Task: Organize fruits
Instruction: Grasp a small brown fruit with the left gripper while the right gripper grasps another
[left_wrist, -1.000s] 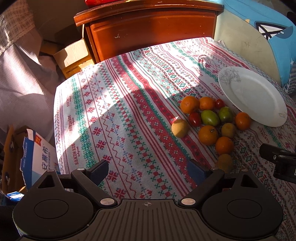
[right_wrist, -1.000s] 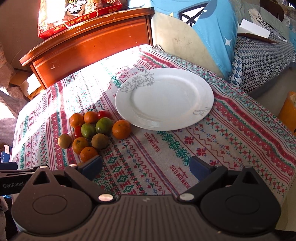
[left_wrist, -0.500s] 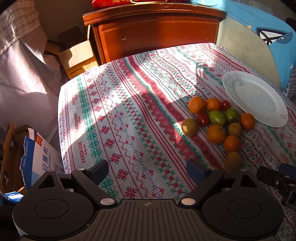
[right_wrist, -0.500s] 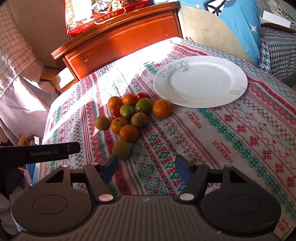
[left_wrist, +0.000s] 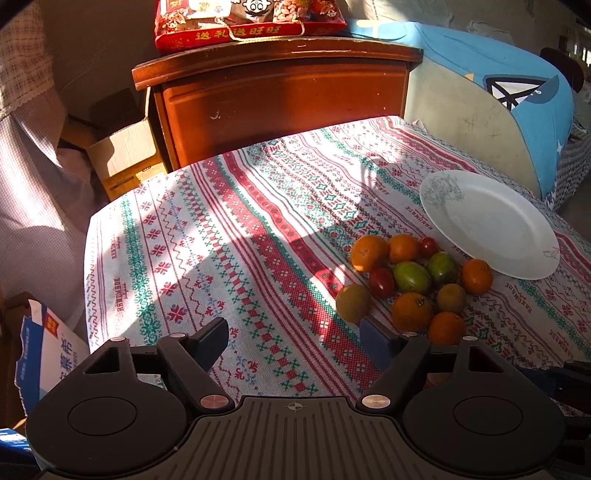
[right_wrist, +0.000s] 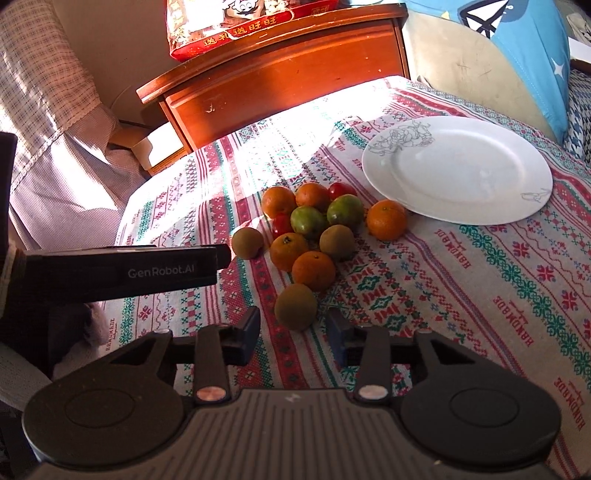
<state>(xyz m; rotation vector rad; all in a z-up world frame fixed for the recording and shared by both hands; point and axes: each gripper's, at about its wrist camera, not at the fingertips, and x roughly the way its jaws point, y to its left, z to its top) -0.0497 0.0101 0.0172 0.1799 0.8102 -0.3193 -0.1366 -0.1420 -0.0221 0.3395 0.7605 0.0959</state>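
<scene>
The fruits (right_wrist: 310, 225) lie heaped on the tablecloth (right_wrist: 480, 280), just left of the white plate (right_wrist: 458, 170). A brown fruit (right_wrist: 295, 305) sits nearest the right gripper (right_wrist: 293, 334), whose fingers stand apart around it without touching. The left gripper (left_wrist: 295, 338) hangs spread wide, holding nothing.

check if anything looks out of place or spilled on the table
Nothing is spilled or damaged. The fruits sit clustered on the tablecloth beside the empty white plate; one brown fruit lies slightly apart, before the open right claw.
</scene>
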